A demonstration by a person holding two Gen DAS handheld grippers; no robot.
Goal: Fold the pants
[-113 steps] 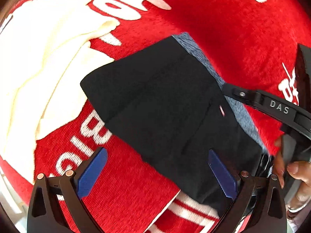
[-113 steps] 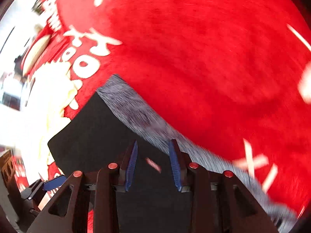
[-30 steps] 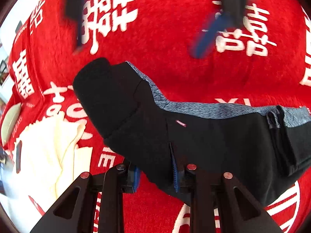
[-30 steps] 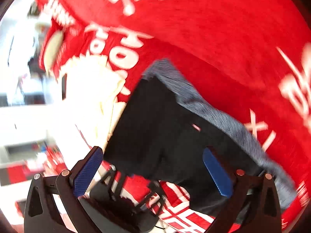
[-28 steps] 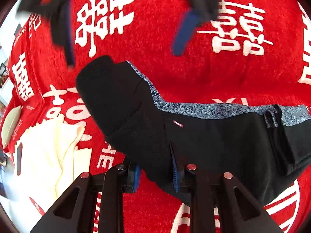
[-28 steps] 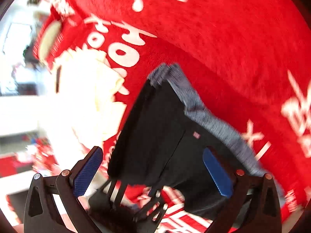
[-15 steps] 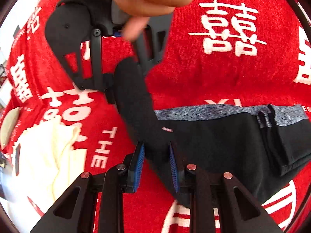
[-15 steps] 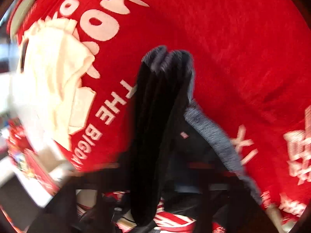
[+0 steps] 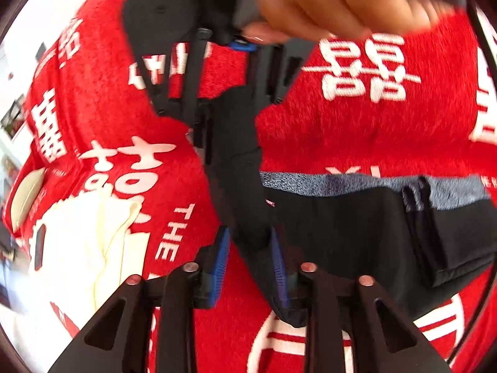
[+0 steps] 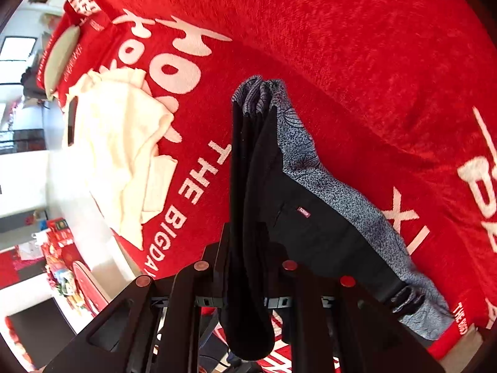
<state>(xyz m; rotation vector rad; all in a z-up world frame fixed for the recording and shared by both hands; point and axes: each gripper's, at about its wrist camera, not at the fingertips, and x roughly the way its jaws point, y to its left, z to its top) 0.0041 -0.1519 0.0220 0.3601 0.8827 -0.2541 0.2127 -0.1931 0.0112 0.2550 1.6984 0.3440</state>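
The black pants (image 9: 341,230) with a grey patterned lining band (image 9: 341,185) lie on the red cloth (image 9: 357,130). My left gripper (image 9: 250,261) is shut on the near edge of the raised fold. My right gripper (image 9: 231,115), held by a hand (image 9: 326,3), pinches the far end of the same fold. In the right wrist view the pants (image 10: 310,227) hang as a bunched vertical fold between my right gripper's (image 10: 245,267) shut fingers, lifted off the cloth.
A cream garment (image 10: 124,143) lies on the red cloth to the left, also in the left wrist view (image 9: 93,242). The red cloth with white lettering (image 10: 357,46) stretches beyond. A room with clutter shows past the left edge.
My right gripper came in from above, closed on the far end of the pants and lifted it. The flat left end is now gathered into a raised fold between both grippers.
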